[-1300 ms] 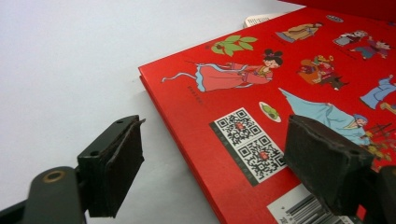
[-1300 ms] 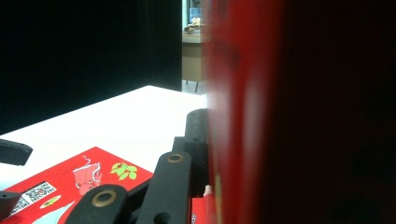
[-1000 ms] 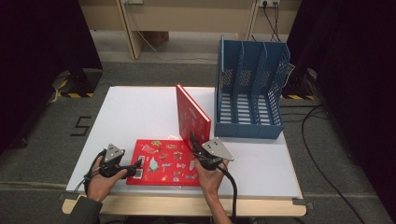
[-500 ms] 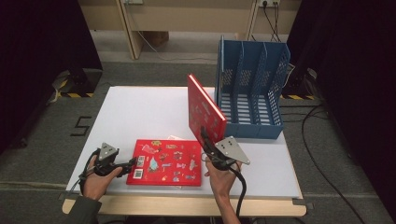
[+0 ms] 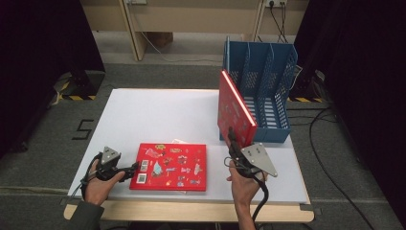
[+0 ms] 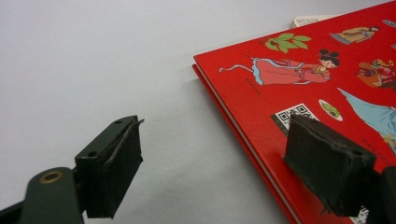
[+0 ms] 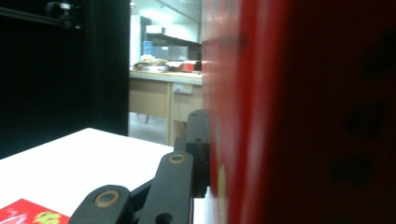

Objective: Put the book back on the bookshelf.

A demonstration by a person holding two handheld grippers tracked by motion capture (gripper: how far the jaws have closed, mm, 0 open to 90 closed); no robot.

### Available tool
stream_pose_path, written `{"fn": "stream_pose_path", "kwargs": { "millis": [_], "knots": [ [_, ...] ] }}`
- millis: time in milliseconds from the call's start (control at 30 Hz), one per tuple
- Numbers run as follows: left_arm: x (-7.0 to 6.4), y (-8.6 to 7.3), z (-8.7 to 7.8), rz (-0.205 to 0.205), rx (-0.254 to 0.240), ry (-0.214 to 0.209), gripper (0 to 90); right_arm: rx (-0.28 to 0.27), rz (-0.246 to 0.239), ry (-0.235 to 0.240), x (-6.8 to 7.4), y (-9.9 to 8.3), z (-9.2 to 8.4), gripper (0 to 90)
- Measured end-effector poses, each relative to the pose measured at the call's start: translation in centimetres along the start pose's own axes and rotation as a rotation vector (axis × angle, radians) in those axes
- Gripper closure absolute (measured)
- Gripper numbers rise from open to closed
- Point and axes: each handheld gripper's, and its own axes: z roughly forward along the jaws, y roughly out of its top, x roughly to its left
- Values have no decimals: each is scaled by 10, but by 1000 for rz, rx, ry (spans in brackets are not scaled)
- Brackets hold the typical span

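The right gripper (image 5: 233, 139), clamped on the bottom edge of an upright red book (image 5: 234, 109), has carried it up and across from mid-table to just before the blue file rack (image 5: 268, 72), likely its destination. The left gripper (image 5: 131, 168), jaws wide, rests at the flat red book (image 5: 170, 166) on the white table (image 5: 143, 112). The rack's dividers (image 5: 274, 64) demand careful alignment.

Bright from above on the white table (image 5: 143, 115), dark all around the edges, with the close red book (image 7: 303, 112) blurry and out of focus.
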Motion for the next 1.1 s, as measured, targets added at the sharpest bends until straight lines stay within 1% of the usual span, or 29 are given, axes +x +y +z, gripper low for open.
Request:
{"fn": "stream_pose_path", "kwargs": {
  "millis": [33, 67, 100, 133, 167, 200, 267, 333, 400, 467, 500, 600, 633, 667, 700, 767, 800, 867, 933, 967, 1000, 1033, 1100],
  "knots": [
    [0, 0, 0, -3, -1, 1, 179, -9, -3, -12, -3, 0, -1, 795],
    [1, 0, 0, -5, -3, 2, 179, -3, -1, -23, -5, 1, -3, 795],
    [2, 0, 0, -8, -3, 2, 179, -6, -8, -36, -8, 1, -5, 795],
    [2, 0, 0, -11, -5, 0, 178, -4, 1, -50, -11, 2, -5, 795],
    [3, 0, 0, -12, -4, -1, 176, -6, -4, -56, -15, 2, -5, 795],
    [5, 0, 0, -16, -6, 1, 175, -4, 9, -69, -18, 2, -6, 795],
    [7, -1, 0, -23, -11, 13, 174, -5, 20, -90, -25, 2, -4, 795],
    [10, -1, 0, -34, -9, 42, 176, -6, 22, -117, -31, 2, -1, 794],
    [14, -1, -1, -52, -11, 62, 176, -3, 29, -131, -37, 3, 3, 795],
    [17, -2, -1, -61, -2, 71, 176, -1, 33, -151, -43, 5, 10, 795],
    [18, -3, -1, -64, 2, 75, 176, 0, 26, -165, -47, 6, 14, 795],
    [21, -4, 0, -70, 20, 84, 171, 3, 44, -184, -57, 9, 24, 795],
    [21, -4, 1, -68, 29, 78, 169, 10, 37, -196, -61, 9, 28, 794],
    [20, -5, 1, -65, 34, 80, 168, 16, 45, -205, -64, 10, 32, 795],
    [20, -4, 1, -61, 38, 77, 167, 15, 41, -208, -68, 10, 36, 795],
    [19, -5, 1, -60, 39, 75, 166, 16, 54, -219, -76, 11, 45, 795],
    [19, -5, 1, -56, 45, 75, 166, 12, 53, -226, -78, 11, 49, 794],
    [19, -5, 2, -55, 52, 77, 166, 26, 42, -243, -84, 12, 60, 795],
    [19, -5, 2, -57, 54, 76, 164, 40, 45, -253, -88, 14, 70, 794],
    [19, -5, 3, -57, 54, 75, 165, 40, 55, -251, -91, 14, 75, 794],
    [19, -5, 3, -56, 59, 72, 164, 36, 50, -252, -94, 14, 80, 795],
    [19, -5, 3, -56, 61, 70, 164, 44, 52, -259, -95, 14, 84, 794],
    [18, -5, 3, -56, 61, 68, 164, 56, 39, -271, -98, 14, 92, 795]
  ]
}}
